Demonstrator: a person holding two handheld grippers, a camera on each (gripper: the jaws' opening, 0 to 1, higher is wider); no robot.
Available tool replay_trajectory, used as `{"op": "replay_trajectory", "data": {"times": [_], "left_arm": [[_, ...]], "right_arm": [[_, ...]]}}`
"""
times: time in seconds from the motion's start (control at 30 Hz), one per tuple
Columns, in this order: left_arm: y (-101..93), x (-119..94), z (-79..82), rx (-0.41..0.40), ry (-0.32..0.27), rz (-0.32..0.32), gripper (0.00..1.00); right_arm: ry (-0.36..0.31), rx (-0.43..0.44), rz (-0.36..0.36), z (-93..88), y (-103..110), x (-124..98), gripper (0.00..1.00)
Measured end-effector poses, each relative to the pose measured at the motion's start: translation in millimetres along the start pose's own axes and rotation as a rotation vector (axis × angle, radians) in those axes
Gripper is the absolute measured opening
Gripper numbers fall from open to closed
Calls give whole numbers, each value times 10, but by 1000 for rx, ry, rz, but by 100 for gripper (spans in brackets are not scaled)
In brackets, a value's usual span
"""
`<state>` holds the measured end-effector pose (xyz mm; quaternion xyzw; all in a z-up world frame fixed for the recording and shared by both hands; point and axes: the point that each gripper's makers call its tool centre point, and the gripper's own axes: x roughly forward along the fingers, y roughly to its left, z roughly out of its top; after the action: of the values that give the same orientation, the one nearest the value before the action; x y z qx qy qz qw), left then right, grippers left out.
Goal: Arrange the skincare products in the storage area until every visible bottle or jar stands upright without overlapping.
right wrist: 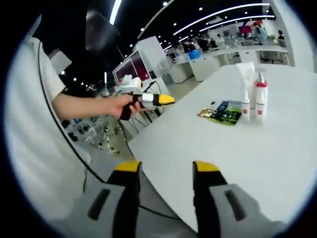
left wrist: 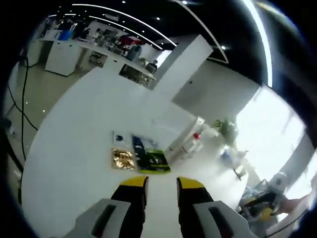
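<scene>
While both claws hang above the white tabletop (right wrist: 277,168) with nothing between their jaws, no product has yet been grasped. Largest of the things is that tabletop, which carries everything else. Next come the flat sachets (left wrist: 141,154), lying in a small cluster well ahead of the left claw (left wrist: 162,187); in the right gripper view the same sachets (right wrist: 221,113) lie just beside two upright containers. Of these, the white tube (right wrist: 244,89) stands beside the red-banded pump bottle (right wrist: 260,98), near each other, though contact cannot be judged. The right claw (right wrist: 165,171) sits at the tabletop's near edge, jaws parted wide. The left claw's jaws are likewise apart, moderately. In the right gripper view the left claw (right wrist: 158,99) is seen held in a person's hand (right wrist: 121,105), off the tabletop's edge.

Judged step: approach to the products. A sound approach would come in low and level, avoid brushing the two standing containers, and address the sachets singly.

Labels are too small and blurred to read; only gold, green and dark printing shows.
</scene>
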<state>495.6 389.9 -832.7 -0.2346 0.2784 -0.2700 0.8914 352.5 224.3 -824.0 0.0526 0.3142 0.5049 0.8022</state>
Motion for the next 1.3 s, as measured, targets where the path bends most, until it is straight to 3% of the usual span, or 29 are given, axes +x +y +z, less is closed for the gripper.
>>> {"op": "replay_trajectory", "data": {"times": [0.17, 0.2, 0.27, 0.37, 0.57, 0.67, 0.8, 0.87, 1.0, 1.3], "left_arm": [[-429, -174, -77, 86, -41, -69, 24], [-454, -192, -92, 88, -42, -70, 24], [-582, -301, -155, 134, -60, -84, 24], [-650, -429, -282, 136, -53, -78, 24], [-680, -606, -481, 151, -50, -49, 30], [-703, -700, -586, 187, -62, -15, 36], [-723, -767, -664, 197, -71, 10, 40], [-698, -811, -724, 196, -71, 32, 42], [-683, -863, -789, 184, -84, 66, 58], [-640, -847, -891, 242, -72, 127, 87]], "right_arm": [[31, -62, 34, 8, 95, 54, 43], [30, -69, 33, 12, 102, 56, 43], [-35, -102, 19, 130, 91, 64, 48], [-29, -66, 2, 148, 18, 34, 55], [-22, -50, -34, 154, -100, -51, 62], [-77, -15, -57, 243, -154, -106, 75], [-133, -13, -96, 325, -223, -186, 81], [-183, 8, -99, 401, -229, -212, 89], [-230, 28, -124, 431, -291, -295, 100], [-231, 40, -140, 229, -288, -399, 100]]}}
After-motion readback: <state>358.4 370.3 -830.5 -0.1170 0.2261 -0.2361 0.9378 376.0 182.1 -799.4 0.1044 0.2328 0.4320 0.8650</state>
